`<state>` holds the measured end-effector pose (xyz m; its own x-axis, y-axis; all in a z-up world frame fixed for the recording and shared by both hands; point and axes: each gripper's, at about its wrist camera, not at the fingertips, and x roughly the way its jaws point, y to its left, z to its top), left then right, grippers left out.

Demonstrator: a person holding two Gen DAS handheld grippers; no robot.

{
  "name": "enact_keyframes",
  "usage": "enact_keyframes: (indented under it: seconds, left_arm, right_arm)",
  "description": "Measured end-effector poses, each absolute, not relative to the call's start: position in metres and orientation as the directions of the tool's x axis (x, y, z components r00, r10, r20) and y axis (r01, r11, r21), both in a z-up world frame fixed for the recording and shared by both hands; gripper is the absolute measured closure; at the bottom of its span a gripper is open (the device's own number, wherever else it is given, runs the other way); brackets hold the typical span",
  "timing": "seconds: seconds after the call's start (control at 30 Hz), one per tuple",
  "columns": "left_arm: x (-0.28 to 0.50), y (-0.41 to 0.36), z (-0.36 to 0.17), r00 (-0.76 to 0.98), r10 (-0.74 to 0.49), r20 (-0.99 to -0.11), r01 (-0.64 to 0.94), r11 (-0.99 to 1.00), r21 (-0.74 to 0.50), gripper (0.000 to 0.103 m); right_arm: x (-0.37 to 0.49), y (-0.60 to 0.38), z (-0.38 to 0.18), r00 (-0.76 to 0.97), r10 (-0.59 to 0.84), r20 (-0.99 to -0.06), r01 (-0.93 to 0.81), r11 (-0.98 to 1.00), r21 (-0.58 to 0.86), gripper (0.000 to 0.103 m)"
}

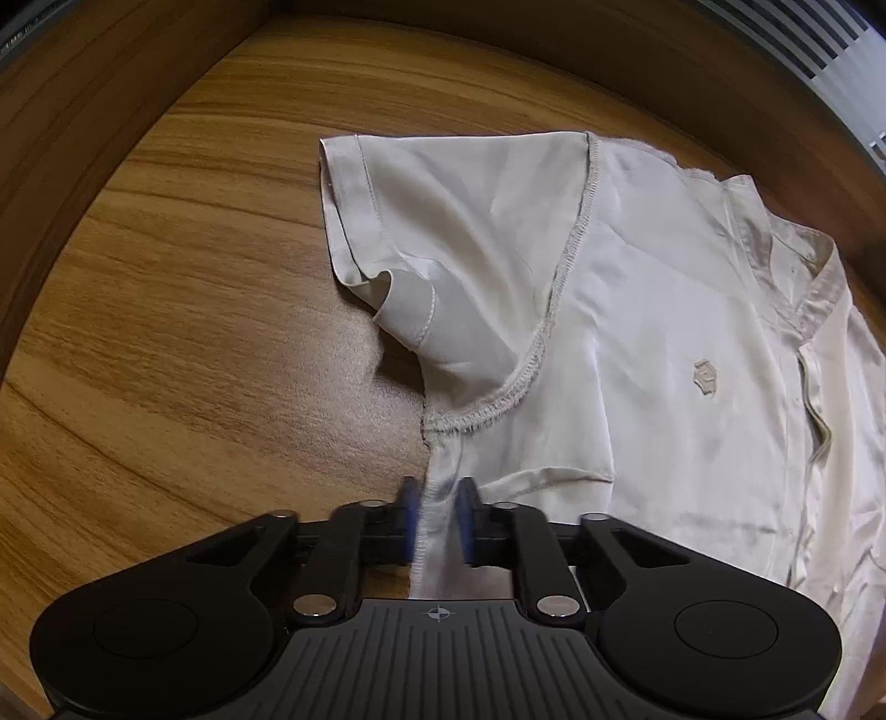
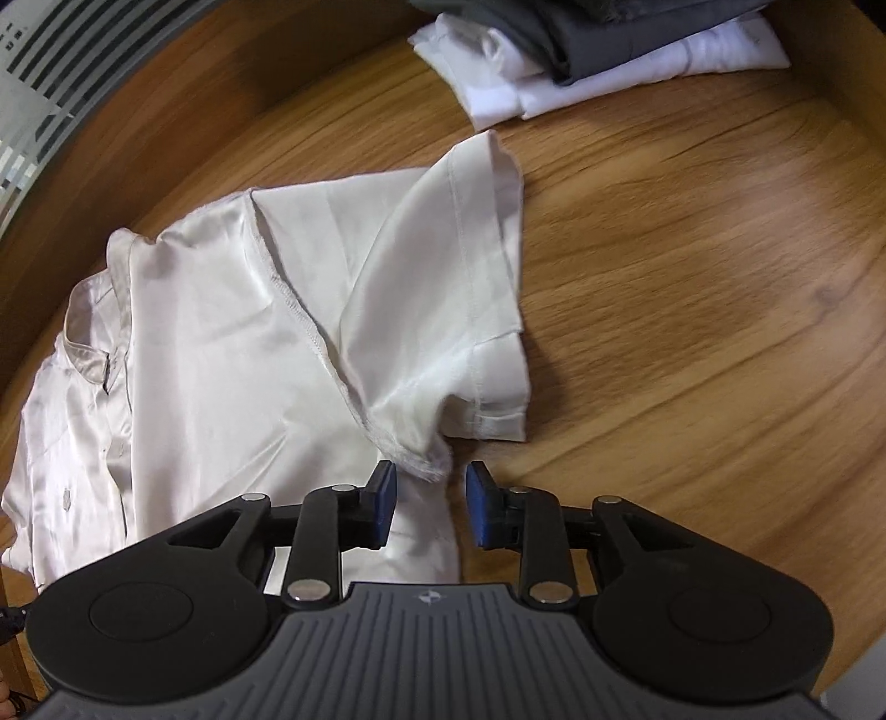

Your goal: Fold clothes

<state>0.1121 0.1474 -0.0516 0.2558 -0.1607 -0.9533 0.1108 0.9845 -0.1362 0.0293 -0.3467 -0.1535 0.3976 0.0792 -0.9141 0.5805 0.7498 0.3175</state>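
A cream satin short-sleeved shirt (image 1: 637,310) lies flat on the wooden table, collar away from me, inside out with seams showing. In the left wrist view my left gripper (image 1: 437,520) is closed on the shirt's side seam just below the armpit, its blue pads (image 1: 408,520) pinching the cloth. In the right wrist view the same shirt (image 2: 221,343) shows its other sleeve (image 2: 454,288) spread to the right. My right gripper (image 2: 431,507) is open, its pads straddling the side edge of the shirt just below that armpit, with cloth between them.
A stack of folded clothes, white (image 2: 554,77) below and dark grey (image 2: 598,33) on top, sits at the far right of the wooden table (image 2: 692,332). A raised wooden rim (image 1: 83,111) runs around the table's far side.
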Motion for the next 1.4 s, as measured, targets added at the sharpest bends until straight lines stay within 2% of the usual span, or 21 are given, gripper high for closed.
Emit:
enact_keyframes:
  seconds: [0.07, 0.1, 0.13, 0.33, 0.47, 0.57, 0.8, 1.17, 1.4]
  left_arm:
    - [0.112, 0.145, -0.051, 0.272, -0.14, -0.952, 0.119, 0.987, -0.112, 0.098]
    - [0.112, 0.144, -0.051, 0.281, -0.128, -0.951, 0.123, 0.988, -0.097, 0.099]
    - [0.113, 0.143, -0.051, 0.287, -0.115, -0.951, 0.119, 0.989, -0.084, 0.099]
    - [0.119, 0.14, -0.05, 0.303, -0.059, -0.951, 0.088, 0.996, -0.034, 0.099]
    - [0.116, 0.133, -0.045, 0.295, -0.049, -0.954, 0.114, 0.993, -0.015, 0.096]
    - [0.107, 0.129, -0.027, 0.315, -0.097, -0.944, 0.136, 0.989, -0.056, 0.094]
    - [0.104, 0.084, 0.011, 0.313, -0.23, -0.922, 0.237, 0.958, -0.158, 0.087]
    - [0.116, -0.031, -0.005, 0.199, -0.388, -0.9, 0.437, 0.857, -0.273, 0.087]
    - [0.122, -0.073, -0.021, 0.11, -0.449, -0.887, 0.448, 0.819, -0.359, 0.075]
  right_arm:
    - [0.036, -0.343, -0.156, 0.392, 0.064, -0.918, 0.573, 0.763, 0.298, 0.074]
    - [0.04, -0.342, -0.157, 0.389, 0.055, -0.92, 0.569, 0.771, 0.286, 0.089]
    - [0.043, -0.34, -0.158, 0.384, 0.041, -0.923, 0.562, 0.782, 0.268, 0.096]
    - [0.059, -0.336, -0.159, 0.355, -0.034, -0.934, 0.537, 0.826, 0.174, 0.098]
    - [0.061, -0.333, -0.158, 0.352, -0.046, -0.935, 0.514, 0.844, 0.152, 0.095]
    - [0.055, -0.329, -0.147, 0.361, -0.06, -0.93, 0.475, 0.87, 0.128, 0.083]
    - [0.032, -0.309, -0.115, 0.4, -0.013, -0.916, 0.358, 0.923, 0.144, 0.073]
    - [-0.006, -0.256, -0.113, 0.397, 0.137, -0.908, 0.236, 0.94, 0.245, 0.071]
    - [-0.025, -0.23, -0.129, 0.36, 0.177, -0.916, 0.228, 0.936, 0.27, 0.071]
